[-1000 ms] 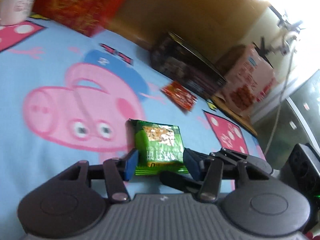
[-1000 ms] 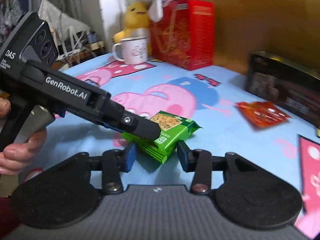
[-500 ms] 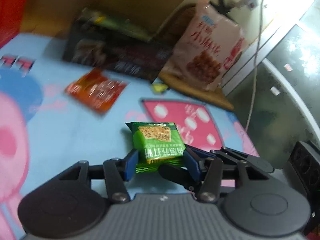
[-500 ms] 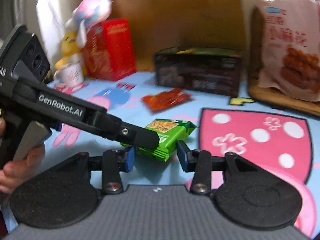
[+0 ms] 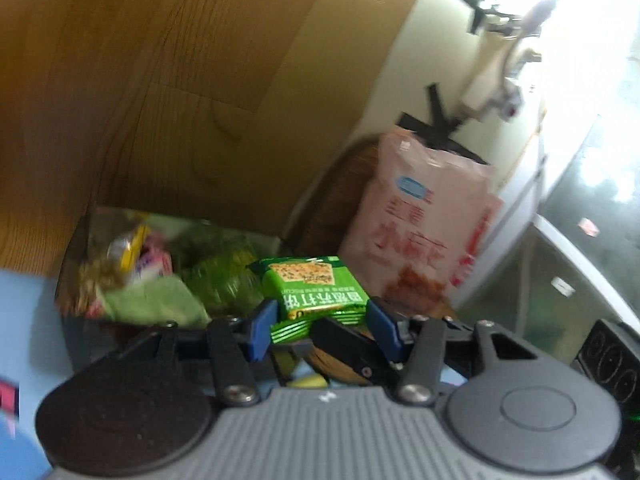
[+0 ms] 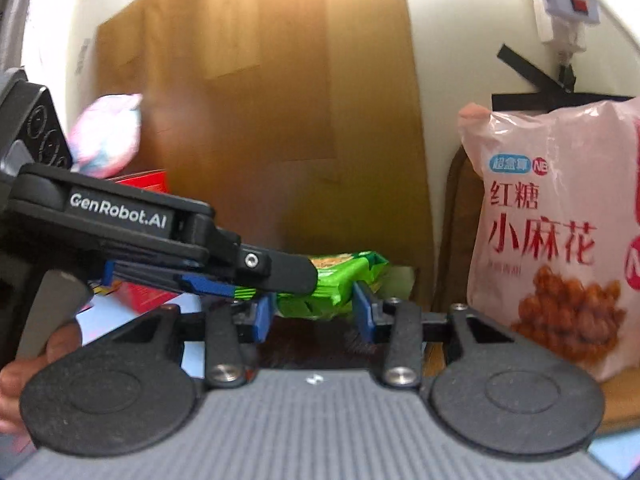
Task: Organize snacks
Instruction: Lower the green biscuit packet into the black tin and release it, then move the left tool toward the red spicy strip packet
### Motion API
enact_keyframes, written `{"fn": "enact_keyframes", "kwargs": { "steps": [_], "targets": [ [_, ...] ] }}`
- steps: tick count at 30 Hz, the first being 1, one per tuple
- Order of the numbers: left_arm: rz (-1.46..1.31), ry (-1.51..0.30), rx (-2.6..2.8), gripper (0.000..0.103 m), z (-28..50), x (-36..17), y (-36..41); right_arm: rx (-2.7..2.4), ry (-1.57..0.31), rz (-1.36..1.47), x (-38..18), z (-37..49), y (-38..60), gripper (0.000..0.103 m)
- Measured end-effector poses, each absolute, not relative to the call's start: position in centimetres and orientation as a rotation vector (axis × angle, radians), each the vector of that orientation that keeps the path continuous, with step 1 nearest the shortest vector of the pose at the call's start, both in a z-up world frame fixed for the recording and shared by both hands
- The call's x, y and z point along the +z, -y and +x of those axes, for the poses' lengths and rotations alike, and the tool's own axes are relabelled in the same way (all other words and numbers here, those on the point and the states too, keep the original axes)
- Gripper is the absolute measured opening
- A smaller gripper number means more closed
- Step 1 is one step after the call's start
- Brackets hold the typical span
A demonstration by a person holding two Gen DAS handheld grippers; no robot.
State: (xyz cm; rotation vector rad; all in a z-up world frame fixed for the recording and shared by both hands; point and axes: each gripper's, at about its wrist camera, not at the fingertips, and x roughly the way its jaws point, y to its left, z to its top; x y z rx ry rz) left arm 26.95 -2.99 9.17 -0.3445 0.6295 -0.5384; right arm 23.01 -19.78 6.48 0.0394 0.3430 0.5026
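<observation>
A stack of green cracker packs [image 5: 316, 292] hangs in the air, pinched by both grippers from two sides. My left gripper [image 5: 320, 326] is shut on it, blue pads against its ends. In the right wrist view the same green packs [image 6: 344, 280] sit between the pads of my right gripper [image 6: 314, 312], whose jaws are closing on them. The left gripper [image 6: 288, 272] reaches in from the left over the stack. Just behind and below the stack stands an open dark snack box [image 5: 68, 320] with several wrapped snacks inside.
A big pink snack bag [image 6: 560, 260] leans upright at the right, close to the stack. A wooden panel [image 6: 280, 120] rises behind the box. A red box [image 6: 148, 292] and a plush toy [image 6: 108, 136] stand at the left. A person's hand [image 6: 40, 360] grips the left handle.
Both grippers have lifted the green packs off the cartoon-printed cloth and carried them to the open dark box beside the pink bag. The red packet has left view.
</observation>
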Motion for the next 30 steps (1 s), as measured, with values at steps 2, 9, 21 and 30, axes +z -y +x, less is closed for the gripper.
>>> {"fn": "enact_keyframes", "kwargs": {
  "steps": [2, 9, 21, 30],
  "targets": [
    [-0.341, -0.641, -0.516, 0.049, 28.9, 8.5, 3.3, 0.486, -0.352, 0.036, 6.0, 24.7, 19.5, 0.043],
    [-0.345, -0.664, -0.494, 0.056, 31.3, 6.6, 3.4, 0.356, -0.364, -0.022, 3.5, 27.4, 18.8, 0.069],
    [-0.495, -0.659, -0.456, 0.061, 23.1, 5.7, -5.7, 0.535, -0.398, 0.228, 5.7, 21.8, 22.1, 0.06],
    [-0.715, -0.851, -0.418, 0.059, 18.8, -0.2, -8.0, 0.616, -0.786, 0.355, 0.5, 23.3, 19.9, 0.046]
  ]
}}
